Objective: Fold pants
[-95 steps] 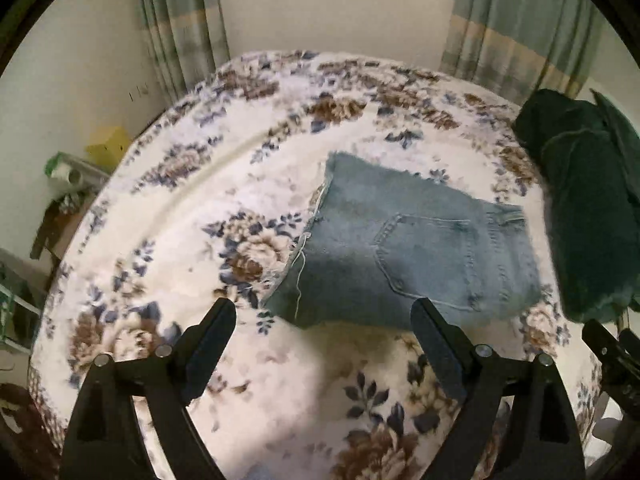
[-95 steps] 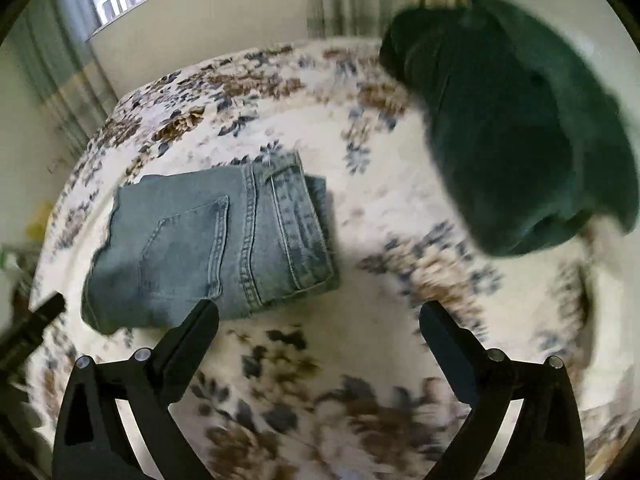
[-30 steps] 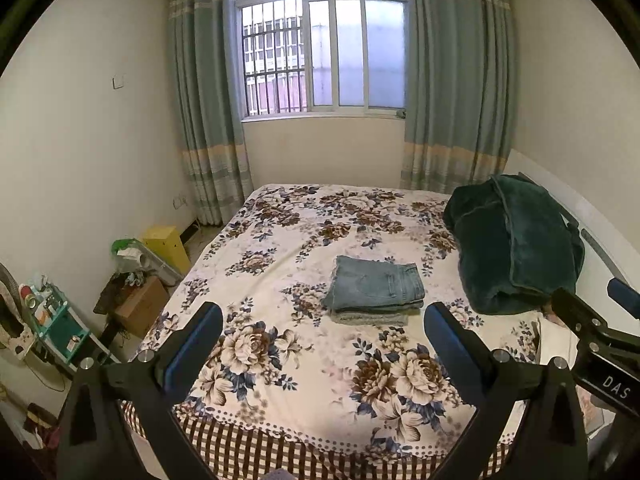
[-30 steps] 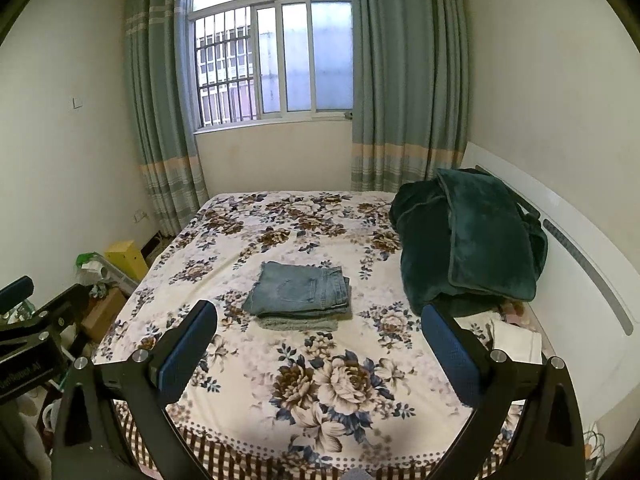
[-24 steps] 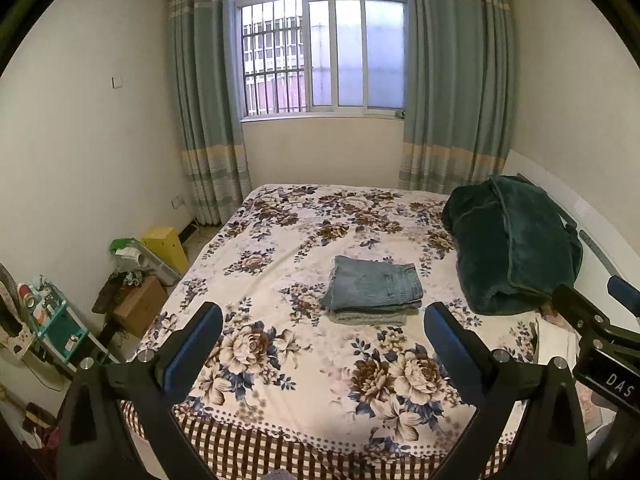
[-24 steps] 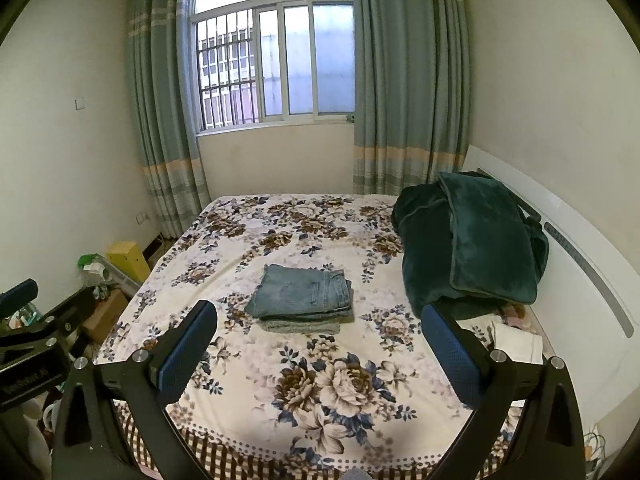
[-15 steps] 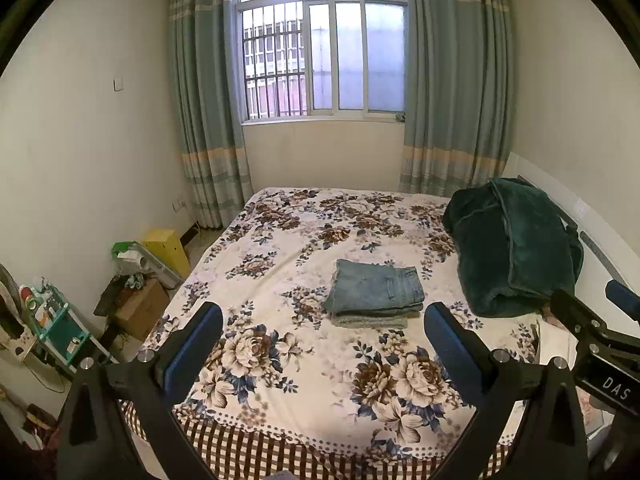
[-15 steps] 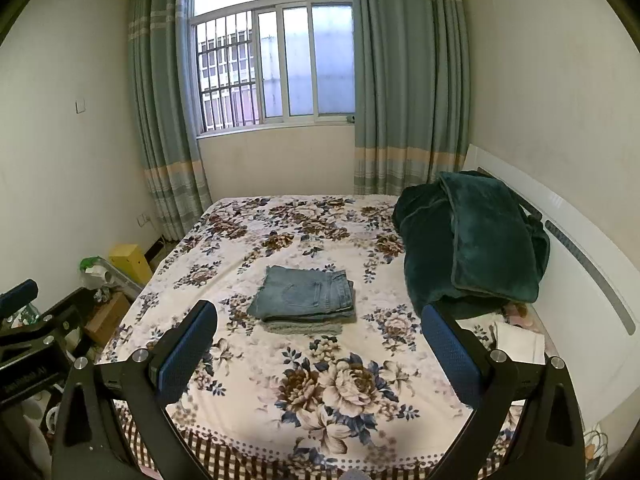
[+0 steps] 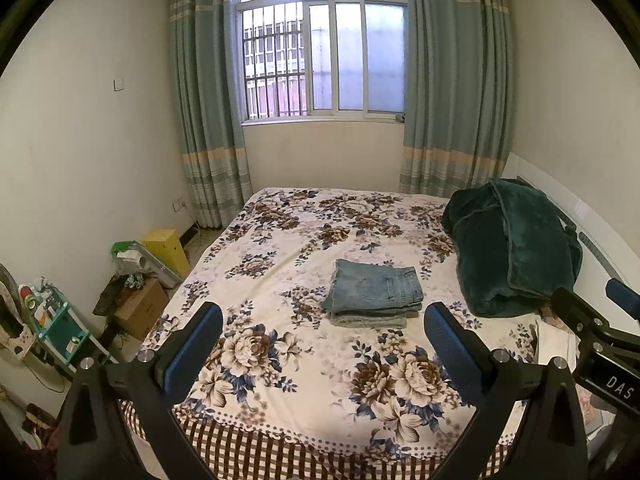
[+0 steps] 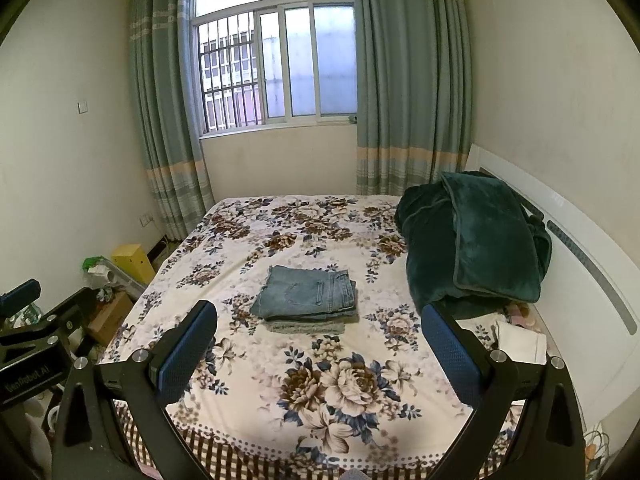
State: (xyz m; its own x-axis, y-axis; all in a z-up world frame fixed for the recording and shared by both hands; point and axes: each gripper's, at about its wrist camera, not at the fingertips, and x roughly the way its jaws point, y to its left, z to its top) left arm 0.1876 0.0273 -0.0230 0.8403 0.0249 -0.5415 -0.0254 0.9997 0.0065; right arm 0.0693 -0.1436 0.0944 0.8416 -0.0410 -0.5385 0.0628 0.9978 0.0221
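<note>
Folded blue jeans [image 9: 374, 289] lie flat in the middle of the floral bed [image 9: 280, 364], on top of another folded grey garment [image 9: 370, 321]. The jeans also show in the right wrist view [image 10: 308, 293]. My left gripper [image 9: 323, 322] is open and empty, held well back beyond the foot of the bed. My right gripper [image 10: 319, 320] is open and empty too, at a similar distance. The right gripper's body shows at the right edge of the left wrist view [image 9: 600, 344].
A dark green blanket [image 9: 512, 246] is heaped at the bed's right side against a white headboard [image 10: 584, 264]. Left of the bed on the floor stand a yellow box [image 9: 168, 248], a cardboard box [image 9: 140, 308] and a teal rack [image 9: 56, 328]. Curtains frame a window [image 9: 320, 56].
Since 3.2 s ago both grippers have pulled far back from the jeans to beyond the bed's foot. Over the last second the views have barely shifted.
</note>
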